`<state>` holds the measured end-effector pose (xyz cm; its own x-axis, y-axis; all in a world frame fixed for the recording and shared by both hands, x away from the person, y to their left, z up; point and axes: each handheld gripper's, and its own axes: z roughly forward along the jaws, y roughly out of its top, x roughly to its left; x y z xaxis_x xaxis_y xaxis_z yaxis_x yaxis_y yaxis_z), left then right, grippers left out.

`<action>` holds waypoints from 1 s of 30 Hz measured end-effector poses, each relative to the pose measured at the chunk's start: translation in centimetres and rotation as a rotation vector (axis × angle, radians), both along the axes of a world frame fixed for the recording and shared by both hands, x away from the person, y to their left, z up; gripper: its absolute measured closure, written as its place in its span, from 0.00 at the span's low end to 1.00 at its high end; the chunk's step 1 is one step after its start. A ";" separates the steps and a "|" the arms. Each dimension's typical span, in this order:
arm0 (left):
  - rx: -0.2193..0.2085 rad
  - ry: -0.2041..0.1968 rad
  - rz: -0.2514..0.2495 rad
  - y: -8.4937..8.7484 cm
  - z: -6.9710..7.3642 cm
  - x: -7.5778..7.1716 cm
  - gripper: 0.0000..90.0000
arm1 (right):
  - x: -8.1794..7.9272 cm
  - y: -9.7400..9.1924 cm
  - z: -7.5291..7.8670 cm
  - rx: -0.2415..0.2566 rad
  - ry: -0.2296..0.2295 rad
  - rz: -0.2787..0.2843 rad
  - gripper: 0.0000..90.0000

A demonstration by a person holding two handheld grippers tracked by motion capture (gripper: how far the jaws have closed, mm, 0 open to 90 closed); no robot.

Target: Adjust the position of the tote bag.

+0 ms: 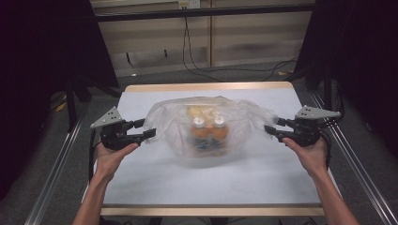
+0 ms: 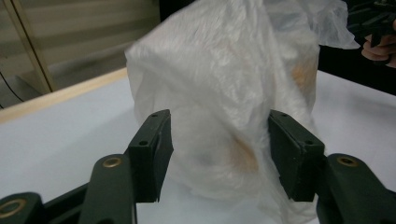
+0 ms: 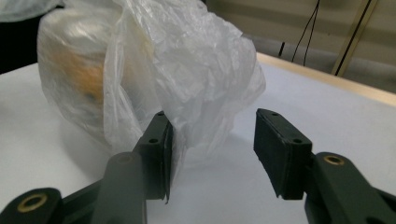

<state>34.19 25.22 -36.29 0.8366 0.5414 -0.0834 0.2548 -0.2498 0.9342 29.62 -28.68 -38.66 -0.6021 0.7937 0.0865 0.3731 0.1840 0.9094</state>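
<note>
The left gripper [image 1: 146, 130] has its jaws spread apart, with the left edge of a translucent plastic bag [image 1: 206, 123] bulging between them. The right gripper [image 1: 270, 130] also stands with its jaws apart, and the bag's crumpled right edge drapes against one jaw. The bag sits at the middle of the white counter [image 1: 211, 180], between the two grippers, and holds white-capped orange bottles [image 1: 210, 129] seen dimly through the film.
</note>
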 end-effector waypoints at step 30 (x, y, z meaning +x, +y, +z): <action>0.084 -0.017 -0.236 -10.9 -0.1 0.7 0.74 | -2.2 2.7 7.2 0.034 -0.161 0.112 0.67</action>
<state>34.90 14.36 -36.41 0.9415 0.3356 -0.0312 0.1648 -0.3774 0.9113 27.44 -26.02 -31.47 -0.6950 0.7189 0.0080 0.2015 0.1841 0.9620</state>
